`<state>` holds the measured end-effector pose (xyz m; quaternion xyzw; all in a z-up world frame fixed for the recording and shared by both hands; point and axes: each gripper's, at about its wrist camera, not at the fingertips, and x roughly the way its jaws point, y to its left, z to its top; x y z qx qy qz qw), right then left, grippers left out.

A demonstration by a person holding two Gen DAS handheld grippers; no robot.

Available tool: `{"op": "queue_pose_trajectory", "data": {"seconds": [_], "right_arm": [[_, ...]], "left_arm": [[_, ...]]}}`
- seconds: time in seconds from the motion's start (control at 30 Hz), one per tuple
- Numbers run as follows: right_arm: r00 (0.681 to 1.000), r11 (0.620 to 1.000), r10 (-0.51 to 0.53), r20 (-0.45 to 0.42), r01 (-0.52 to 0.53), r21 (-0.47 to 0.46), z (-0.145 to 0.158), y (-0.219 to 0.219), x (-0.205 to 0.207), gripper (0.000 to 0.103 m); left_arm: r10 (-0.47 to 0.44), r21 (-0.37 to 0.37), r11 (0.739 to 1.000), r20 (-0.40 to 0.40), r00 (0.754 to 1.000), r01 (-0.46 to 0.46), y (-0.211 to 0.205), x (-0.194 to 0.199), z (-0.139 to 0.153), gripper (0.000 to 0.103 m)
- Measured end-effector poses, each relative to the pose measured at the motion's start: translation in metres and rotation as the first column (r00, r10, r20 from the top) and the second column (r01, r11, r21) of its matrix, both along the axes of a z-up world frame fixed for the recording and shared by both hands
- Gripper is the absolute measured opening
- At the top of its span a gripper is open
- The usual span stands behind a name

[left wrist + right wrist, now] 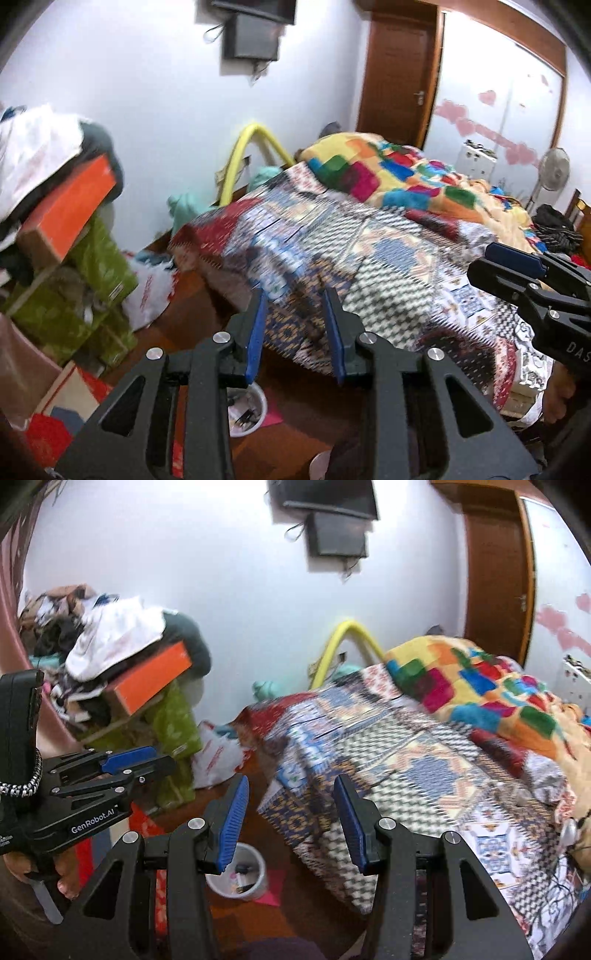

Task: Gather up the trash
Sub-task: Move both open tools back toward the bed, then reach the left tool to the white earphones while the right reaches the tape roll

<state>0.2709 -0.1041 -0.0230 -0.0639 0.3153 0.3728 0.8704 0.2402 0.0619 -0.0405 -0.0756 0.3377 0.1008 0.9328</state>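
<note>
A: Bedroom, trash pickup. Both tools up in the air over the bed (369, 251), nothing carried. Left gripper (297, 332): blue pads apart, only blurred bedspread seen thru the gap. Right gripper (291, 819): jaws parted too, a bit wider, empty.

B: So which step?

A: Looks like a between-pickups stretch, i.e. hands free and hunting for the next bit of litter. That's my read, not smth the views prove.

B: Where's the bin?

A: White bucket (236, 871) on the wood floor at the foot corner of the bed, below and between the right tool's fingers. Left cam catches it too, low, partly behind the finger. Round, open top, pale walls; a few small dark scraps and smth light inside. Can't say what exactly, too small.

B: Next move needs what?

A: Pick a target first. Candidates: white plastic bag w/ red print (216, 757) slumped on the floor by the green boxes (173, 723), just beside the bed corner. Soft and crinkly, so it'd likely take a pinch on a fold. Jaws prob. need to come down and fwd, then close.

B: Risks?

A: Clutter pile w/ the orange box (151, 681) leans above; a careless reach could nudge it.
</note>
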Motion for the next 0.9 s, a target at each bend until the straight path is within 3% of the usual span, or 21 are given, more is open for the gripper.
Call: {"op": "queue_pose_trajectory", "data": {"seconds": [0.43,0.9], "right_arm": [[0.977,0.978,-0.210,0.028,0.210,0.014,0.010,-0.108,0.051,0.044],[0.887,0.888,-0.459,-0.052,0.457,-0.054,-0.034,-0.213,0.130,0.044]], "left_arm": [[-0.154,0.022,0.988,0.039,0.987,0.153,-0.102,0.077,0.015,0.039],[-0.314,-0.011,0.949,-0.072,0.947,0.314,-0.182,0.200,-0.035,0.040]]}}
